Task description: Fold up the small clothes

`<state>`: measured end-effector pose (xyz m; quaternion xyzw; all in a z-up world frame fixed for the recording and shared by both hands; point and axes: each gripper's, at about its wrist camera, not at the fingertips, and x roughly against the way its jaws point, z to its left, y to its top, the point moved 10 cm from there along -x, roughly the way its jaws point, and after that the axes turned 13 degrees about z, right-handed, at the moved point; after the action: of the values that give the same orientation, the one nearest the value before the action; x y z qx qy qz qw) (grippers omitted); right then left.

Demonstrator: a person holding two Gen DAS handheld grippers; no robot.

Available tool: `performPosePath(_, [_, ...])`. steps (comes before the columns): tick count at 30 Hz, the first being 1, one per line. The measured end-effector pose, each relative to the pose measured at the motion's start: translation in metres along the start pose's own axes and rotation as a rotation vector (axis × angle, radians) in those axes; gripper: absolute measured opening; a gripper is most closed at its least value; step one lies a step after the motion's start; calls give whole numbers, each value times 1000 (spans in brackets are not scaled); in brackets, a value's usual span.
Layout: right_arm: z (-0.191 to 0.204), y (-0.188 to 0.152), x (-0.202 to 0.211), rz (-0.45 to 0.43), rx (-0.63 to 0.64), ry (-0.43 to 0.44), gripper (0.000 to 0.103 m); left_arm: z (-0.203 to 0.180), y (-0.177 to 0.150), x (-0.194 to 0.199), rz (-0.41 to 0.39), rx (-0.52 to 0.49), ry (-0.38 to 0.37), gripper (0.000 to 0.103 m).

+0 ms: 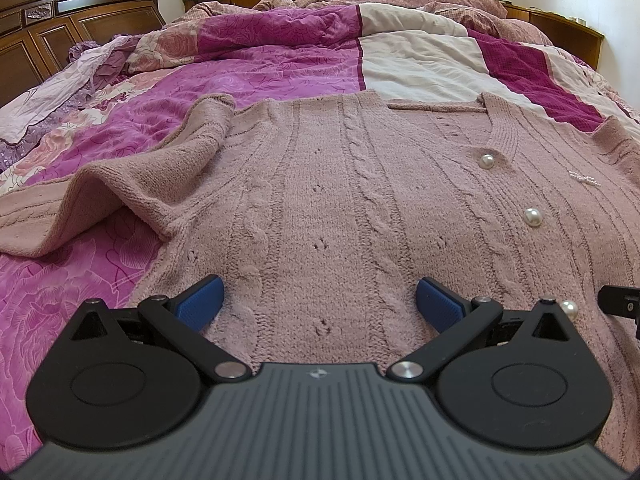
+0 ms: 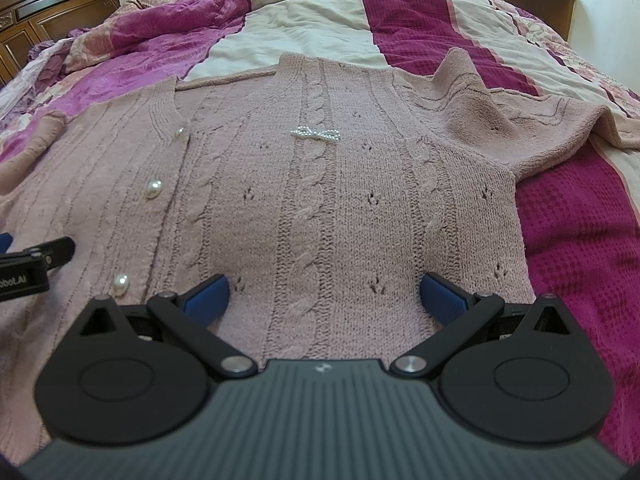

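Probably a home bedroom: quilted bed [image 1: 280,68], wooden headboard [image 1: 60,12]

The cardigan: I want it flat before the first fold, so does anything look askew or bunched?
Mostly flat, buttoned front up. The cardigan's two sleeves are not: the left sleeve is humped and flopped over near the shoulder, and the right sleeve peaks up in a crumpled ridge. Both tongs hover open above the hem.
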<state>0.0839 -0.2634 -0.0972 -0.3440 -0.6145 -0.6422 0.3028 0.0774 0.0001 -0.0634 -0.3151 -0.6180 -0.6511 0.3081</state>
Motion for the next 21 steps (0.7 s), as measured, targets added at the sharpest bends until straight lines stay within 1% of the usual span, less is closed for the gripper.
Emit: performPosePath(21, [-1, 1, -2, 8, -3, 1, 103, 0, 0, 0, 0, 0, 1, 103])
